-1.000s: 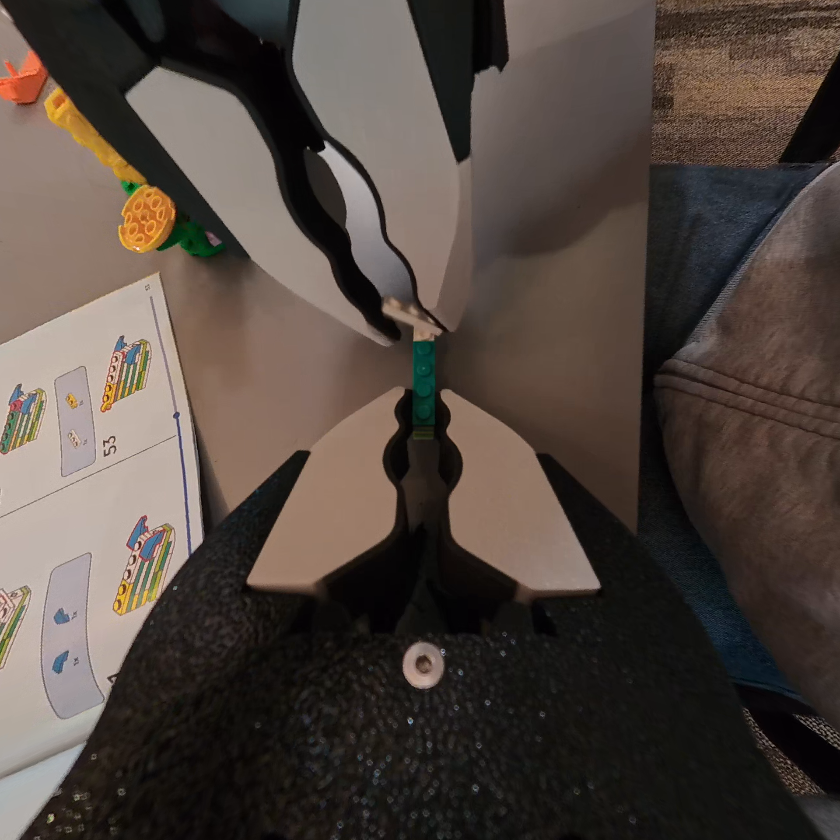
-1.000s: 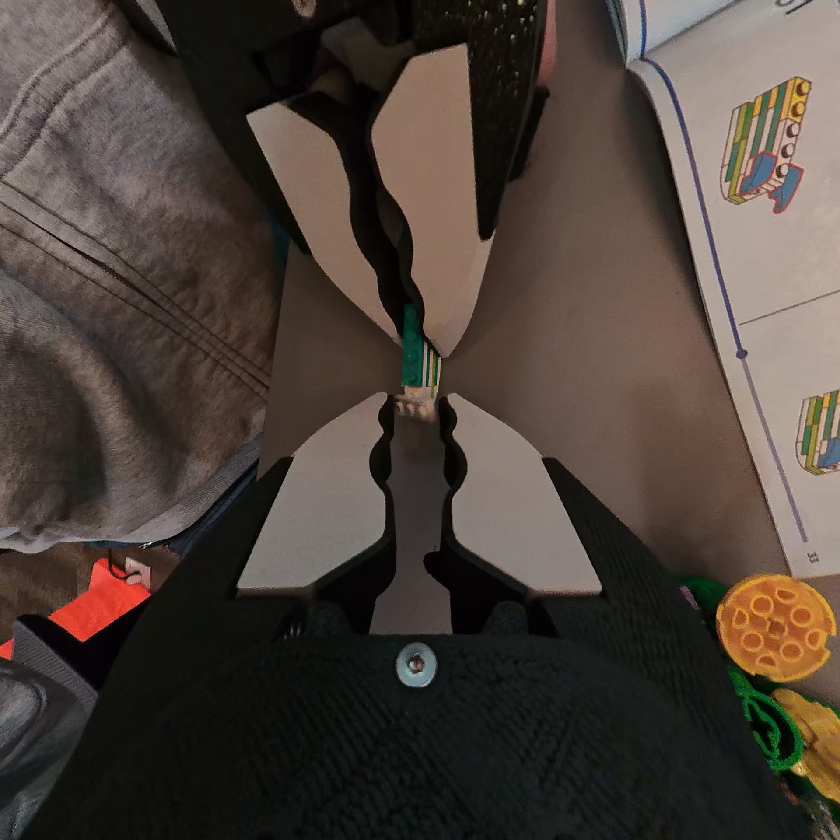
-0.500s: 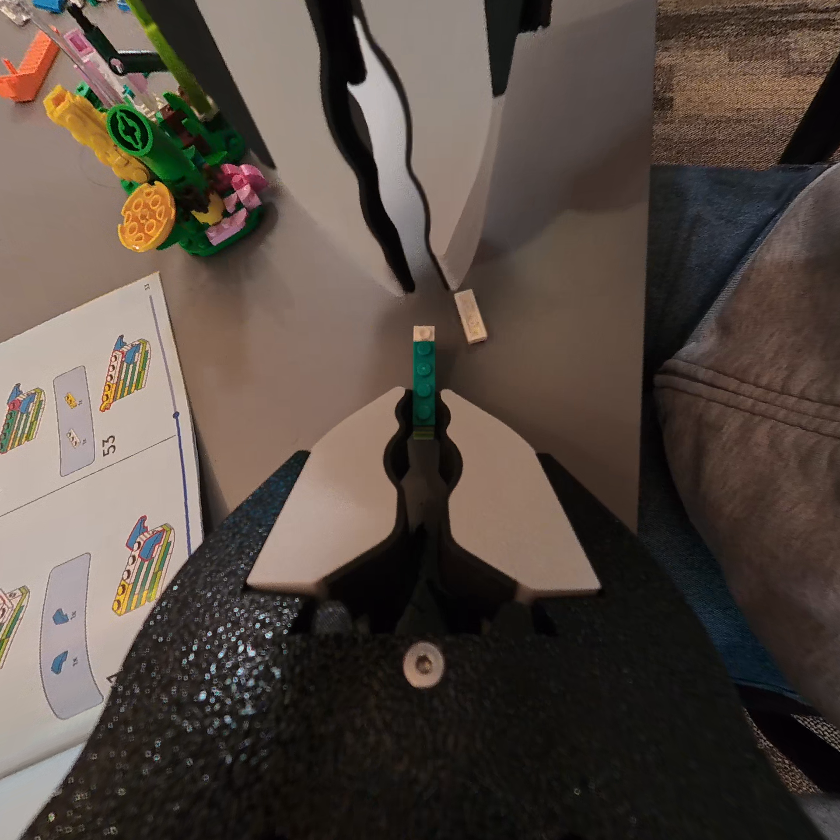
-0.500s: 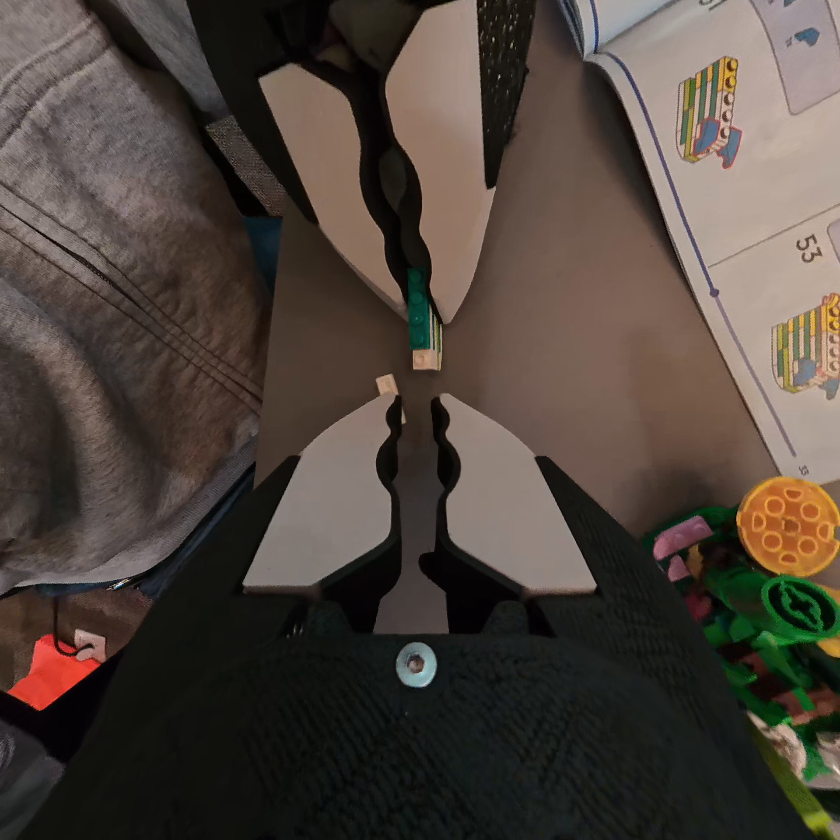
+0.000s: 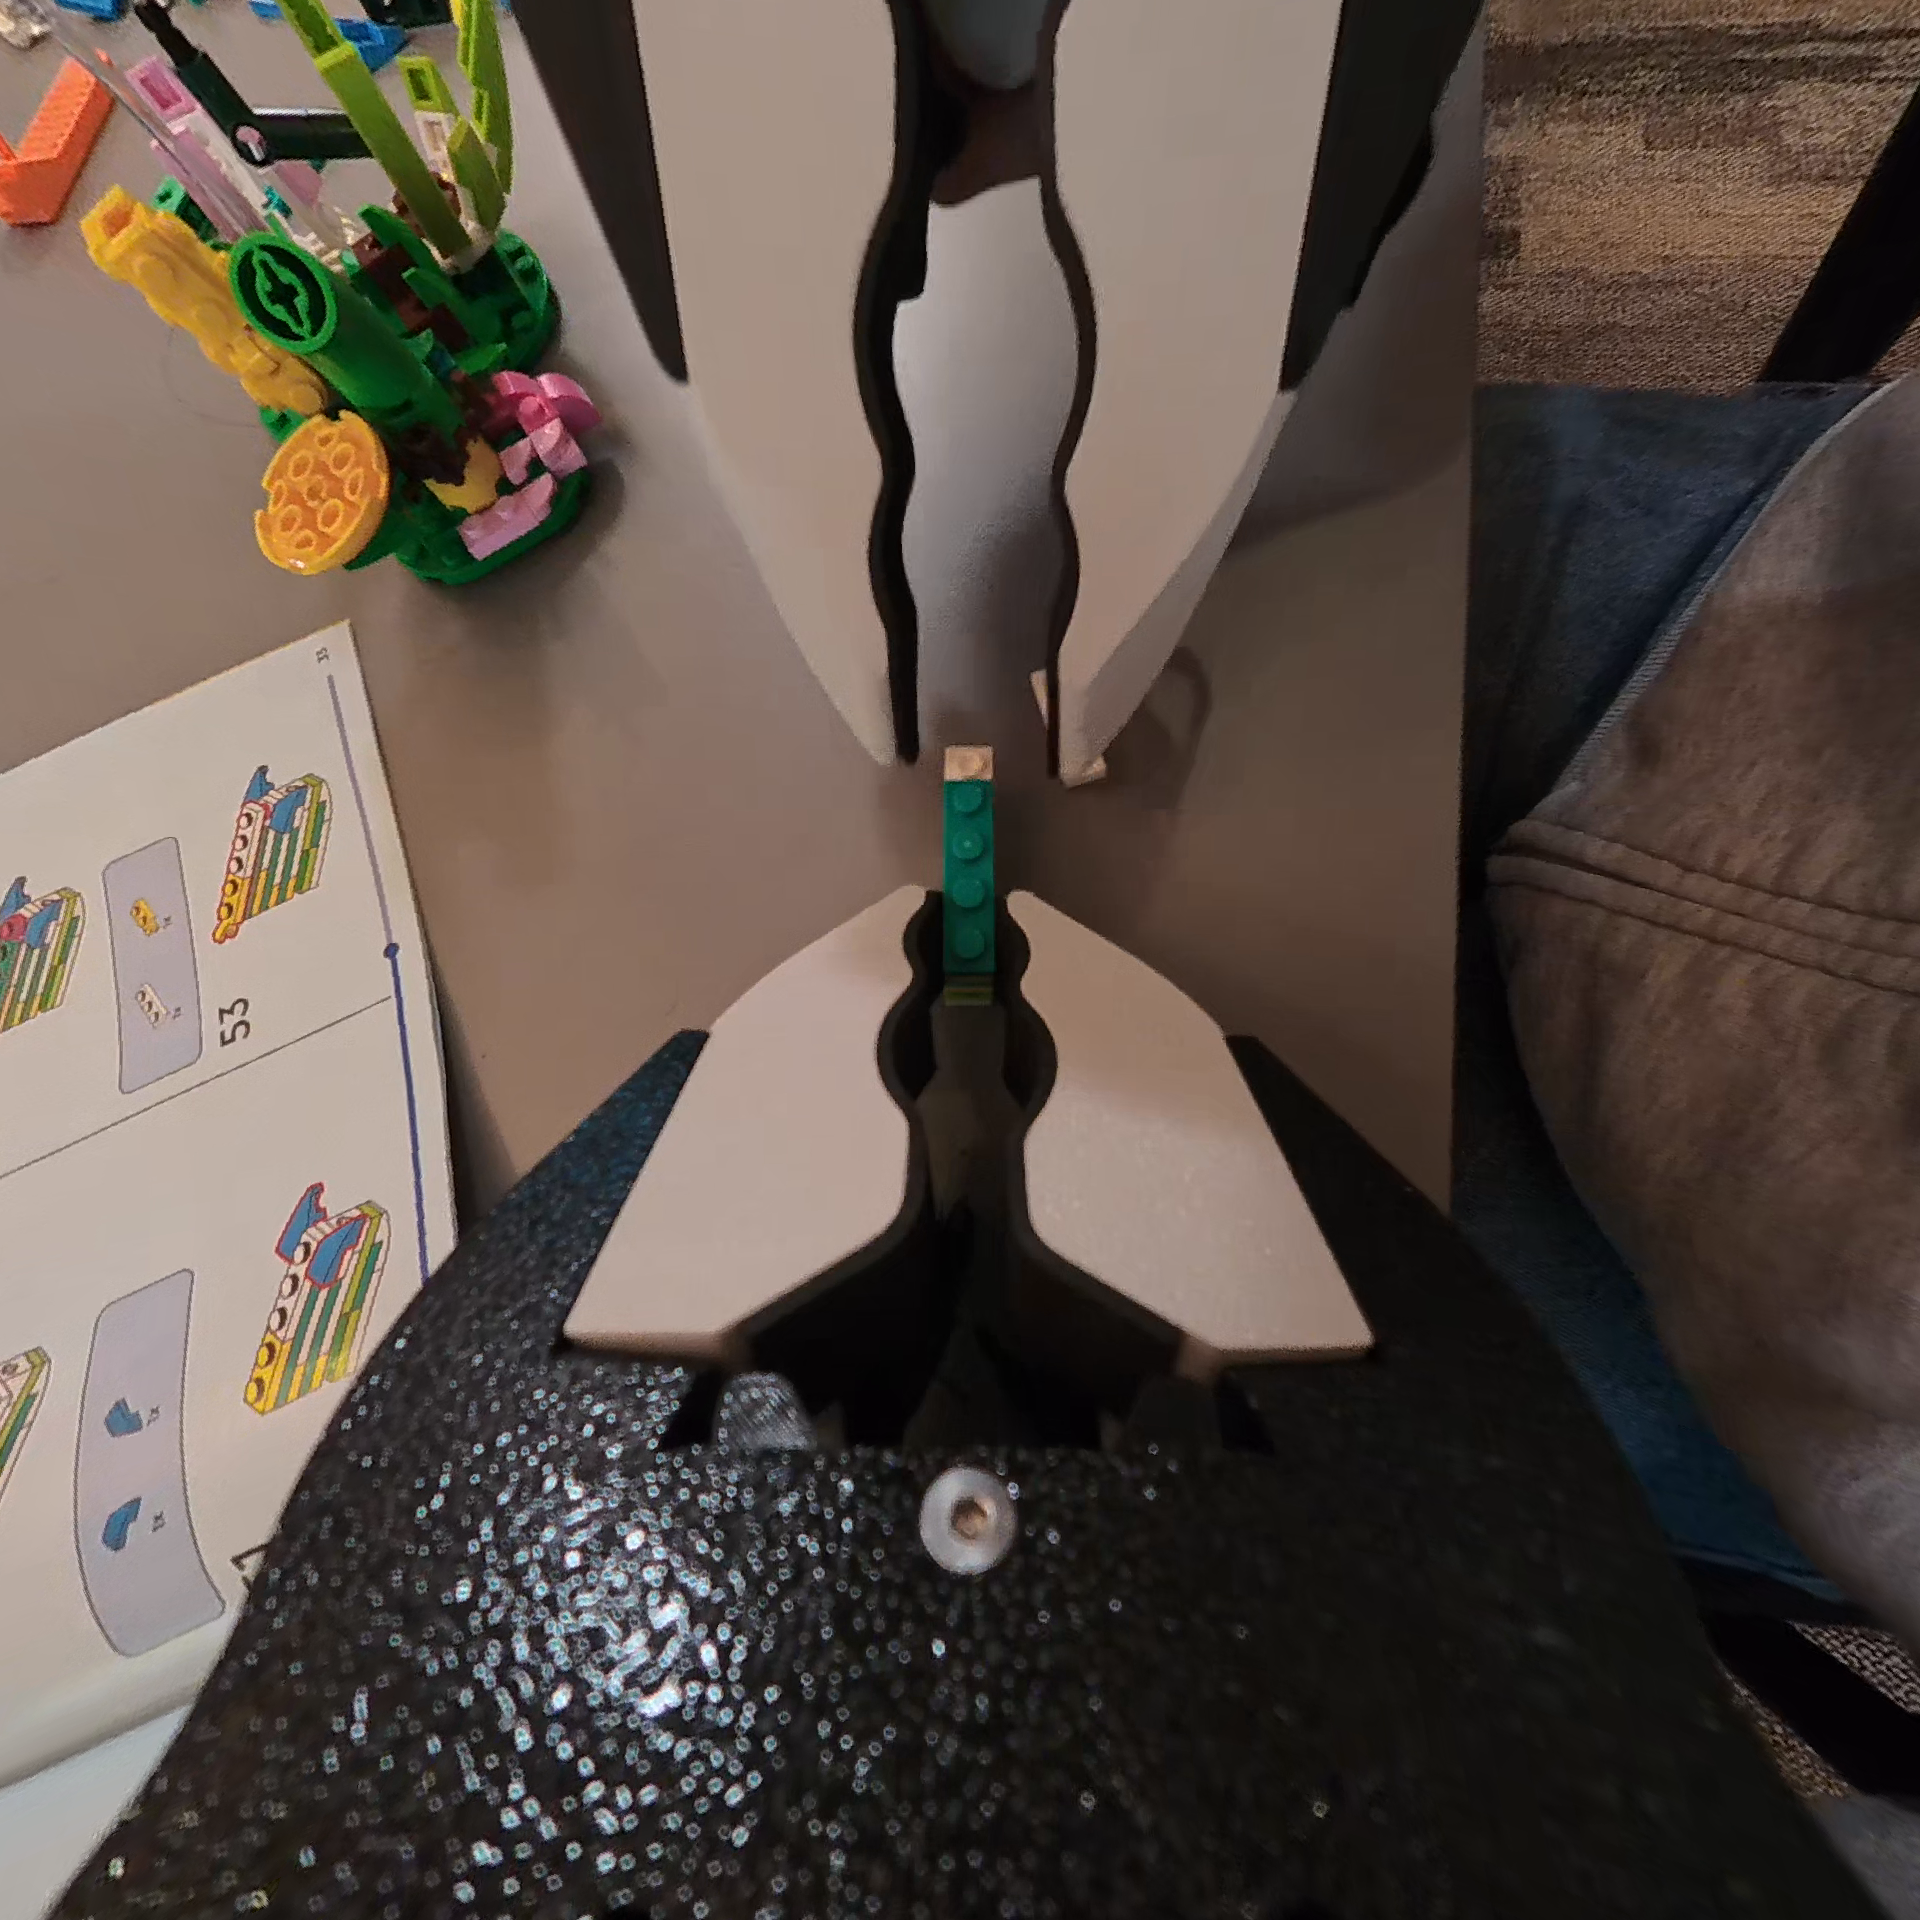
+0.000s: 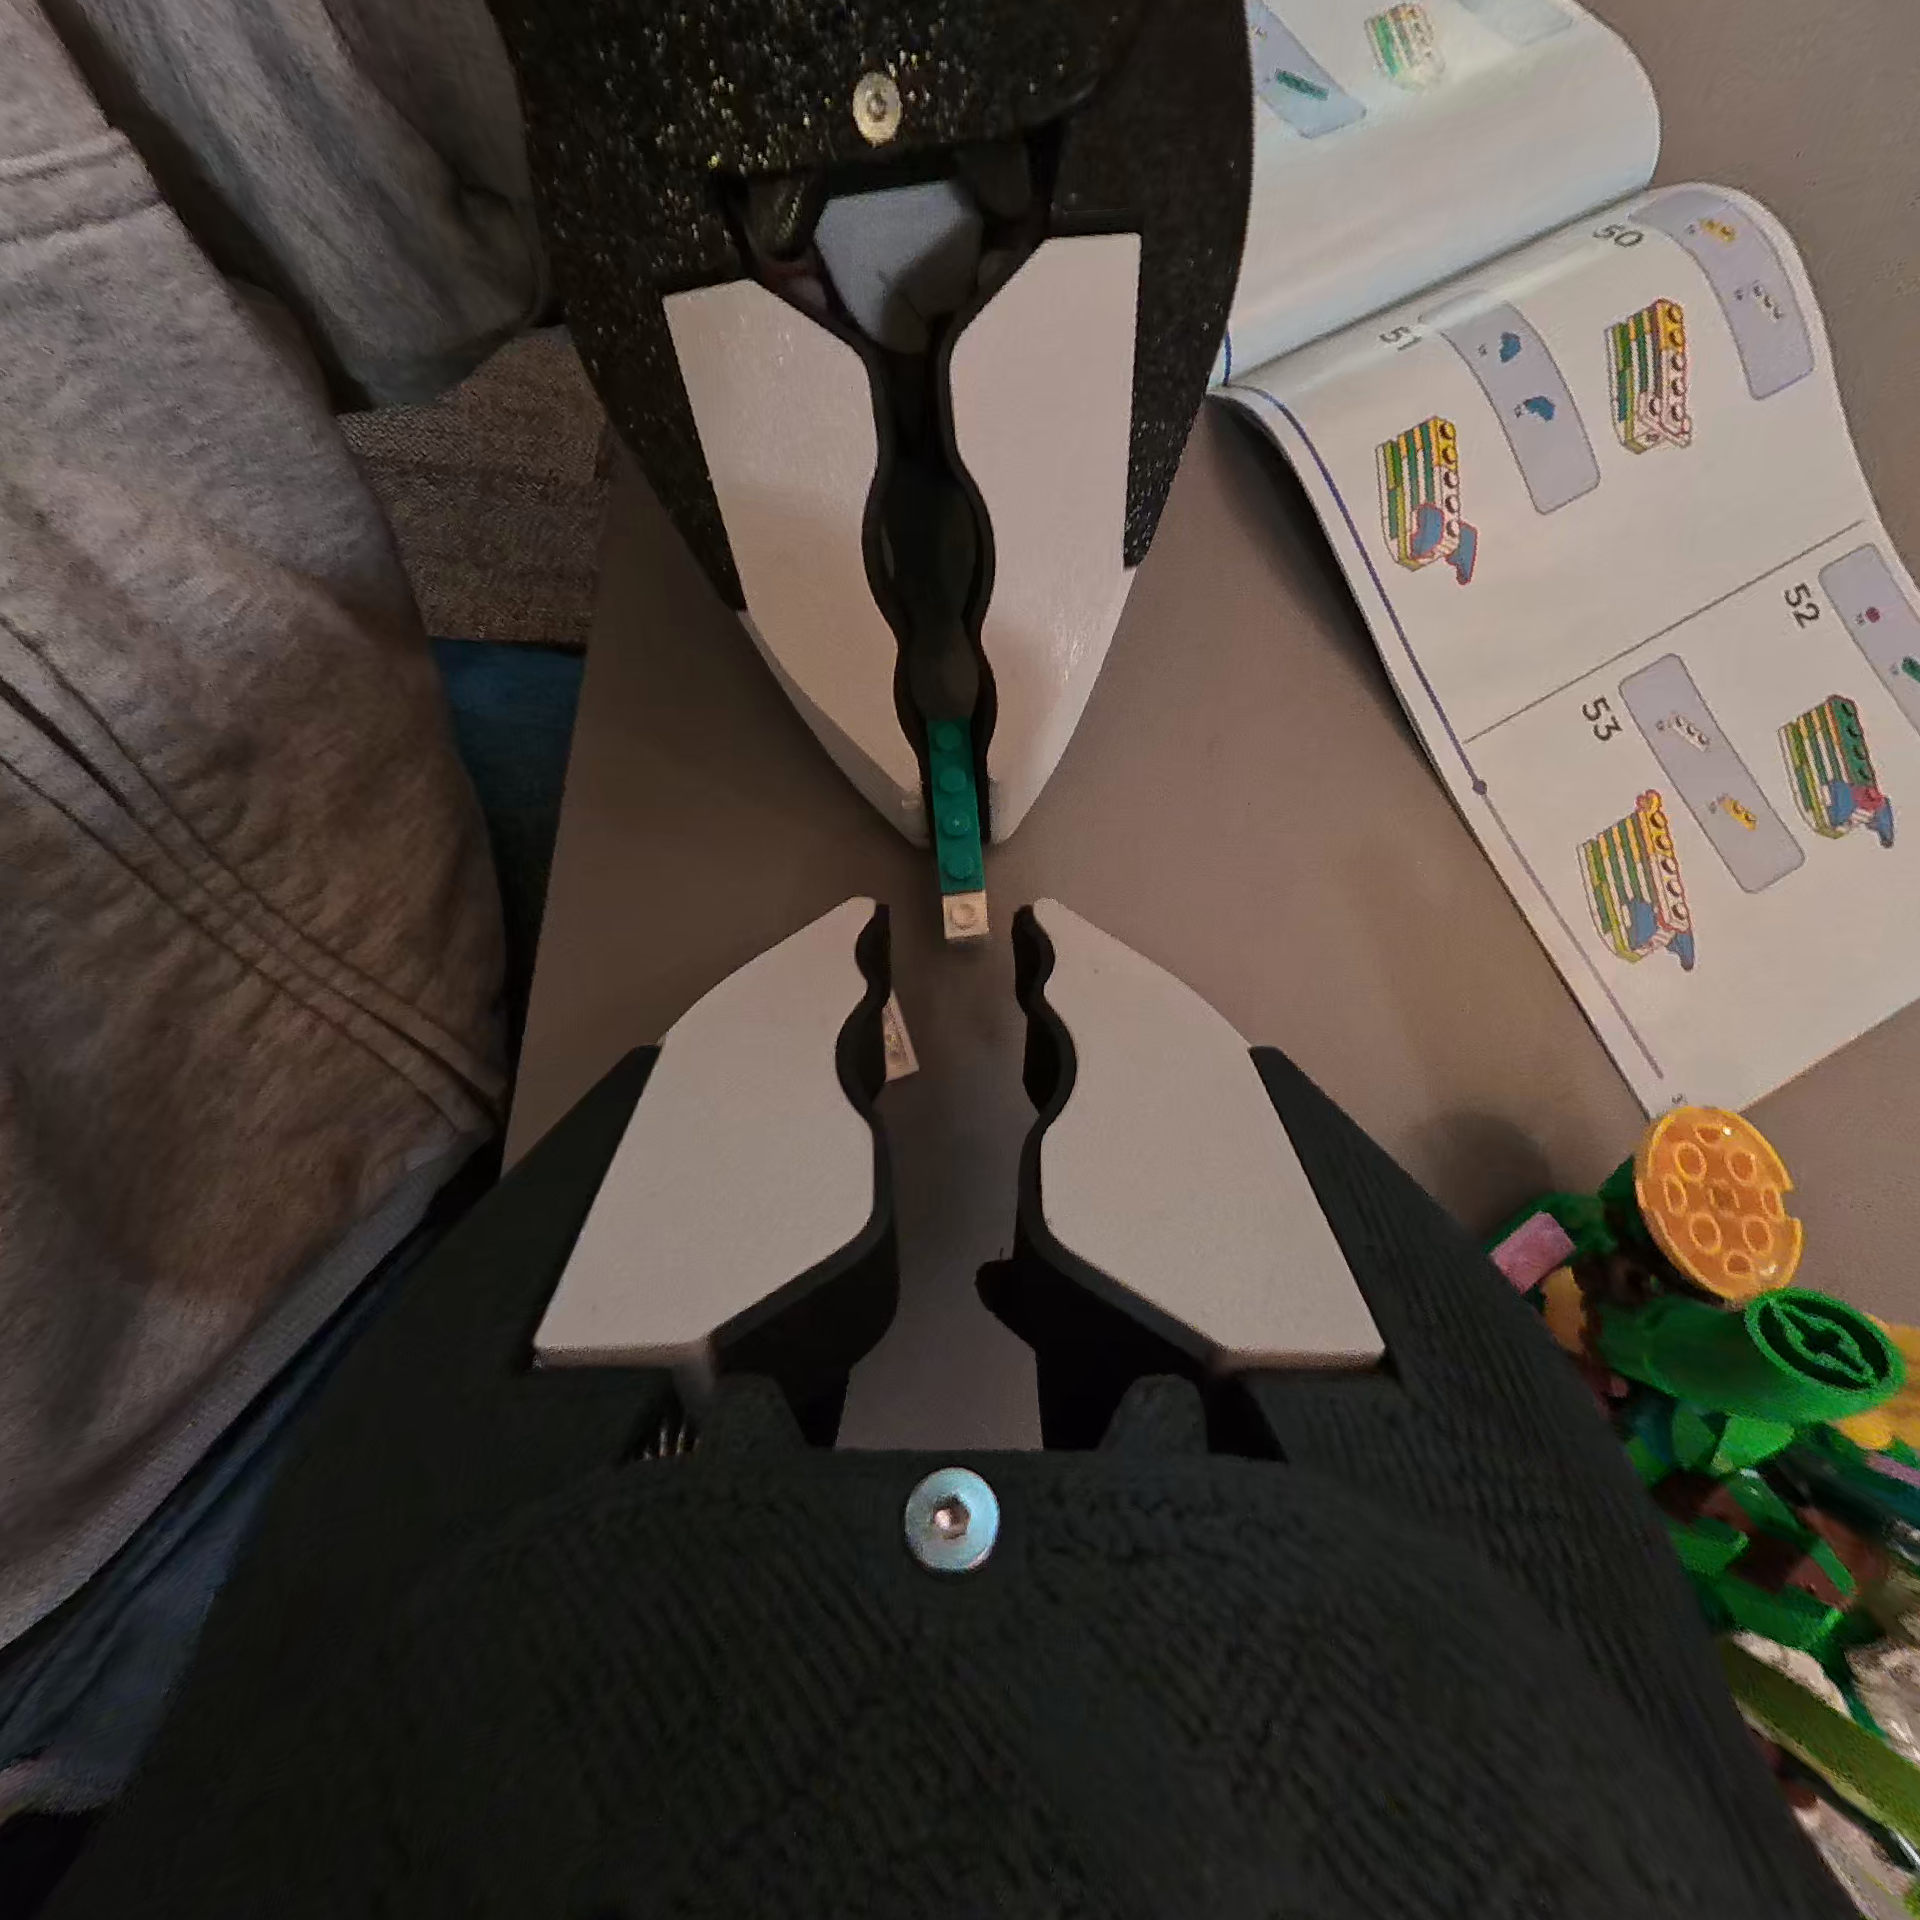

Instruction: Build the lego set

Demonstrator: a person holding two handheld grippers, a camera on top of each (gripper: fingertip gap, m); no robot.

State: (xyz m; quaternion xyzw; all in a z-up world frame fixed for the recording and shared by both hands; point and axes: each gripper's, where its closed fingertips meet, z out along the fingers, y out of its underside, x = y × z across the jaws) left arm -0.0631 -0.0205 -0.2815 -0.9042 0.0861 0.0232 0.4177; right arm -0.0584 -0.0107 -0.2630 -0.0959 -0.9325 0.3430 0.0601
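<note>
The left claw point(image 5: 966, 914) is clamped on a stack of thin toy bricks point(image 5: 968, 862), green on top with a white end stud poking out toward twelve o'clock in its own view; both fingers press its sides near the back half. Facing it, the right claw point(image 6: 951, 920) stands apart with nothing between its fingers, its tips just short of the white end of the stack. A small white flat piece point(image 6: 896, 1042) lies on the grey tabletop point(image 6: 1195, 831), half tucked under the right claw's finger at about nine o'clock of its gap.

The stack looks light, stiff and slick-sided, so a hold across its narrow flanks seems soundest; the layers could likely split if twisted. The loose white piece is thin and lies flat, and would probably be awkward to pinch except by its long edges.

An open instruction booklet point(image 6: 1610, 623) lies at two o'clock in the right view, and a green and yellow brick plant model point(image 5: 395, 395) stands at ten o'clock in the left view. Grey clothing point(image 5: 1714, 987) fills the three o'clock side.
</note>
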